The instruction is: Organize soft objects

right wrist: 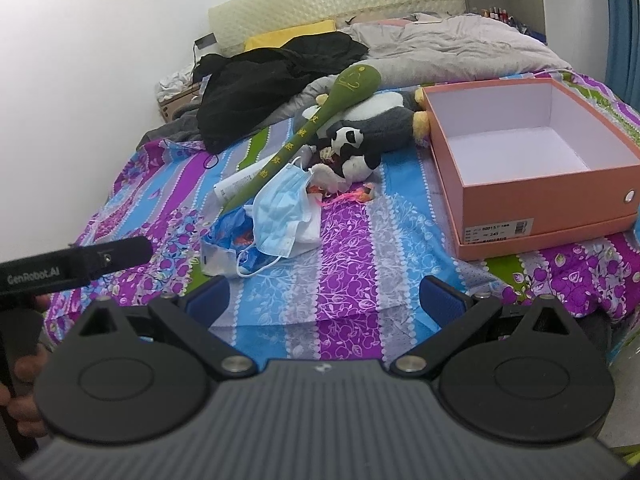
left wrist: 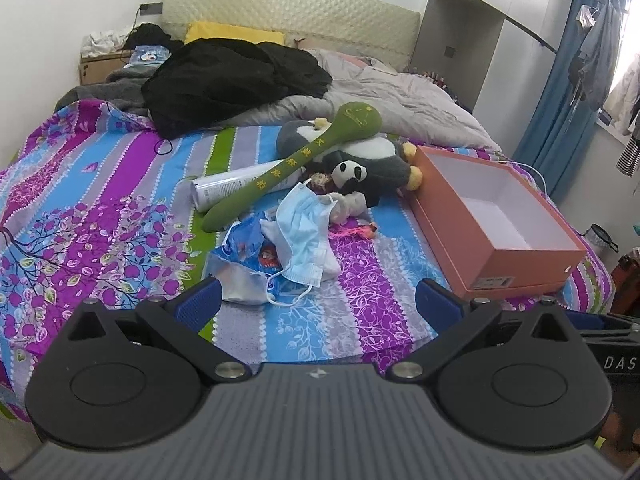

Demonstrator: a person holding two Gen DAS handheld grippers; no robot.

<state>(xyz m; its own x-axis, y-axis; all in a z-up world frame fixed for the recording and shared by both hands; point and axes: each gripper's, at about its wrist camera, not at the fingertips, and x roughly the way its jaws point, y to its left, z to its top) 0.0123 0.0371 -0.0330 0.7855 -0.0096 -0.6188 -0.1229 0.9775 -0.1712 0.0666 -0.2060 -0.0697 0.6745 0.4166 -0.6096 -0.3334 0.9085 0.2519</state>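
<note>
Left wrist view: left gripper (left wrist: 318, 304) spread wide, holding nothing.

A bed (left wrist: 100, 208) with a purple, blue and green floral sheet carries a heap of black clothing (left wrist: 236, 76) and a rumpled grey duvet (left wrist: 400, 100) near its padded headboard (left wrist: 288, 12). A yellow pillow (left wrist: 232, 34) leans there. Blue curtains (left wrist: 560, 92) hang beside the window.

Pile of soft toys (left wrist: 352, 160) left of box (left wrist: 496, 220) on bed (left wrist: 100, 216).
</note>
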